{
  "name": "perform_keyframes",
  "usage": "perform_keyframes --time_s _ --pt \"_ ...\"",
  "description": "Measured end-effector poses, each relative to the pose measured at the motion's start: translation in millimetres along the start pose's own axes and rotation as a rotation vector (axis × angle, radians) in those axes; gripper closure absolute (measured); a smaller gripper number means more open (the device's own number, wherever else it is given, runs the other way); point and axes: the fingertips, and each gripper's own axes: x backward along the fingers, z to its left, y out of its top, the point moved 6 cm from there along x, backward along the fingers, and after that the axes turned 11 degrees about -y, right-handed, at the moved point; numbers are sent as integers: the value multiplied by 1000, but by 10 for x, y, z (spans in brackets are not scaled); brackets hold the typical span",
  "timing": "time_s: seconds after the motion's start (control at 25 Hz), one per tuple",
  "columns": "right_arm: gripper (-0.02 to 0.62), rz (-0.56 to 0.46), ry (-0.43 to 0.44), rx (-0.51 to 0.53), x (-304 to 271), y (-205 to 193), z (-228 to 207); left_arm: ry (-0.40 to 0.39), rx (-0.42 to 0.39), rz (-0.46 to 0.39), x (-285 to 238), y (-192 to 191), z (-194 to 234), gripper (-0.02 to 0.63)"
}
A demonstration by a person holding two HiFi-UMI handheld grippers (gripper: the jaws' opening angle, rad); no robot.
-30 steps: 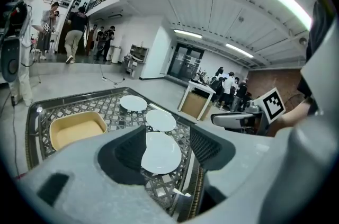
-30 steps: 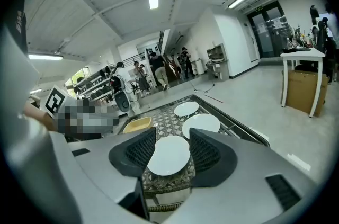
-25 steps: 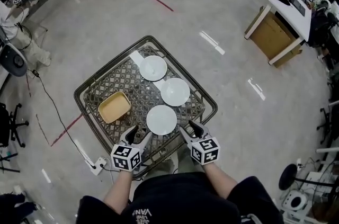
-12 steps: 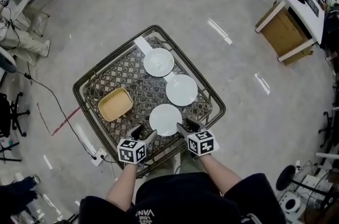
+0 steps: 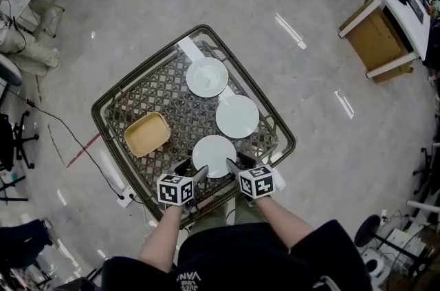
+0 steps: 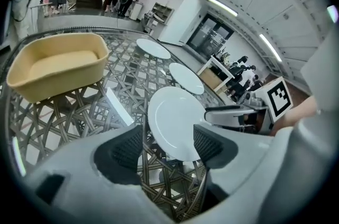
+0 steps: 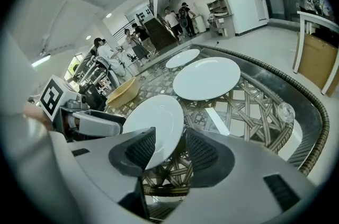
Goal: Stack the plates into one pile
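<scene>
The left gripper (image 6: 167, 139) had just been opening its jaws, and they stood wide apart with the nearest edge of the near plate (image 6: 175, 118) lying in the gap. Neither pad could be seen pinching it. The right gripper (image 7: 170, 150) was likewise parted, a little less widely, and the same plate's edge ran between its pads without being clamped, so both tools were empty. They flanked the near plate on its side closest to the person, left gripper at its left and right gripper at its right. The near plate lay flat on the woven table (image 7: 312, 112). The middle plate (image 5: 237, 116) sat just beyond the near plate, and the far plate (image 5: 207, 76) lay beyond that, so no pile had been begun. A tan tray (image 5: 147, 134) stood to the left of the near plate, well clear of it. The likely trouble from here was the low, thin rim. If the lower jaws failed to get under it, closing would shove the near plate forward into the middle plate or let the pads skid off the glaze. If one gripper closed or lifted ahead of the other, the plate could tilt and slip out. A shallow bite at the edge could also let it droop and strike the middle plate's rim while being carried over.
</scene>
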Motion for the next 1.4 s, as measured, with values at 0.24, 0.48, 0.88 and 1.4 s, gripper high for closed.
perform_keyframes --time_s 0.24,0.48,0.88,1.4 --pt "407 17 20 12 -6 11 2 -8 3 6 -77 14 -46 311" --pt "407 30 38 18 -12 -9 26 -29 4 25 -104 -23 -61 311" --pt "410 3 39 -3 114 81 -49 -41 -11 21 -103 7 -246 311" --pt "416 -60 3 41 206 709 -544 -67 -43 -22 -465 537 -541 311"
